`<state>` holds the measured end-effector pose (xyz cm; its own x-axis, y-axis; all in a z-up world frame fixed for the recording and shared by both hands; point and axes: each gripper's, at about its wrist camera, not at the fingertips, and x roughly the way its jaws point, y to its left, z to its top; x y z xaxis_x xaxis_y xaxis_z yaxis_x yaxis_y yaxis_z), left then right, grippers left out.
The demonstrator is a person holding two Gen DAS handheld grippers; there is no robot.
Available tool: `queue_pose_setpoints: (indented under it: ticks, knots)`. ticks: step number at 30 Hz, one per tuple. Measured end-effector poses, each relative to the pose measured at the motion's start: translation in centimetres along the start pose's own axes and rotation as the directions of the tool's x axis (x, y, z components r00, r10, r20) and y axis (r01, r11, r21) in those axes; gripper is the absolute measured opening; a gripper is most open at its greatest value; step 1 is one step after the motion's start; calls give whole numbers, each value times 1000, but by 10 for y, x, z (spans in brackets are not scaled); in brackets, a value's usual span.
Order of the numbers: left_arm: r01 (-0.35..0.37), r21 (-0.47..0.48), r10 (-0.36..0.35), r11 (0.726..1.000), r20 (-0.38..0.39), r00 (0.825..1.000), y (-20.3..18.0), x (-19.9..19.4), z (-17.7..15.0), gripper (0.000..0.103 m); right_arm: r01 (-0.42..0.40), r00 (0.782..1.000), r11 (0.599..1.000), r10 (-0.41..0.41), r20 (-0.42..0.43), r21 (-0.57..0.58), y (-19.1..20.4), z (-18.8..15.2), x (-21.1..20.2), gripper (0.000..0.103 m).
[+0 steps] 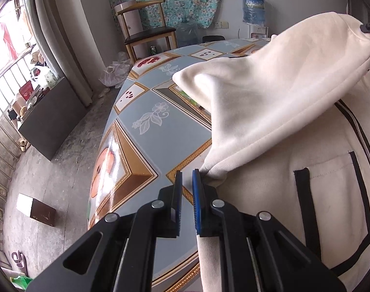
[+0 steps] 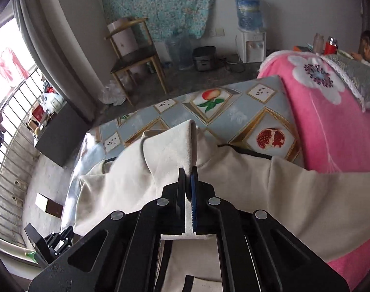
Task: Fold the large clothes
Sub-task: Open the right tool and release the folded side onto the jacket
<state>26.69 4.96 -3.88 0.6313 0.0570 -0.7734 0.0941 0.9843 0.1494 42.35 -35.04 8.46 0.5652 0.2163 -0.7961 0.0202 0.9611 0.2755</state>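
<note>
A cream zip jacket (image 1: 294, 126) with black trim lies on the table's patterned oilcloth (image 1: 146, 131). My left gripper (image 1: 187, 178) is nearly closed at the jacket's near left edge; cloth bunches at its right pad, and a cream strip hangs under the fingers. One sleeve is raised in a peak towards my right gripper, whose tip shows at the top right (image 1: 368, 28). In the right wrist view my right gripper (image 2: 187, 177) is shut on a fold of the jacket (image 2: 170, 150), with cloth showing between its pads. The left gripper (image 2: 53, 243) sits at the lower left.
A pink flowered blanket (image 2: 330, 121) covers the table's right side. A wooden chair (image 2: 133, 58), a water dispenser (image 2: 251, 46) and a rice cooker (image 2: 204, 58) stand by the far wall. A person sits at the far right (image 2: 369, 48). A dark cabinet (image 1: 51, 124) stands by the window.
</note>
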Motion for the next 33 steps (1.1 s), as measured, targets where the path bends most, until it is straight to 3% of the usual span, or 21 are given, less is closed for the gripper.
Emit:
queue_pose_setpoints:
  ticks: [4,7,10,12,13,14,15,16,22,25,27,29,31,33]
  knots:
    - [36,-36,-37,999,-29,999,9,-1,-2,8,77,990,994,-67,-125,73,-42,-46,46,4]
    - [125,-86,-127,988,-17,992,23,-11,-3,8,90,986,989,-71,-152,119,-63,-68,60,4]
    - [248,-162,-244,955,44,969,46,-22,13,8,76,988,987,-55,-147,143,-73,-72,59,4]
    - [357,-247,-353,901,63,934,63,-17,35,15,71,988,988,-51,-145,139,-73,-74,57,4]
    - [415,-305,-415,857,66,907,71,-8,48,30,70,988,988,-51,-144,135,-72,-74,57,4]
    - [466,-354,-475,811,66,878,76,2,61,39,67,988,989,-48,-144,130,-71,-73,57,4]
    - [509,-403,-531,761,64,845,80,16,74,46,60,989,990,-41,-145,130,-70,-73,58,4]
    - [522,-448,-560,726,56,827,83,30,86,46,55,988,990,-36,-147,131,-70,-72,58,4]
    - [468,-608,-615,641,-43,787,85,111,129,46,23,989,991,-3,-148,132,-72,-69,59,4]
    - [461,-637,-631,618,-52,774,80,129,138,45,5,989,992,13,-145,129,-74,-70,57,4]
    - [458,-625,-624,632,-59,780,75,133,145,43,-10,990,992,27,-138,122,-74,-71,54,4]
    - [447,-604,-609,660,-81,789,70,135,149,32,-22,991,993,37,-132,116,-73,-72,54,4]
    - [437,-573,-585,693,-93,806,67,136,152,6,-38,990,993,52,-128,113,-73,-74,53,4]
    - [441,-502,-551,744,-89,829,64,126,158,6,-51,990,993,64,-126,103,-72,-75,53,4]
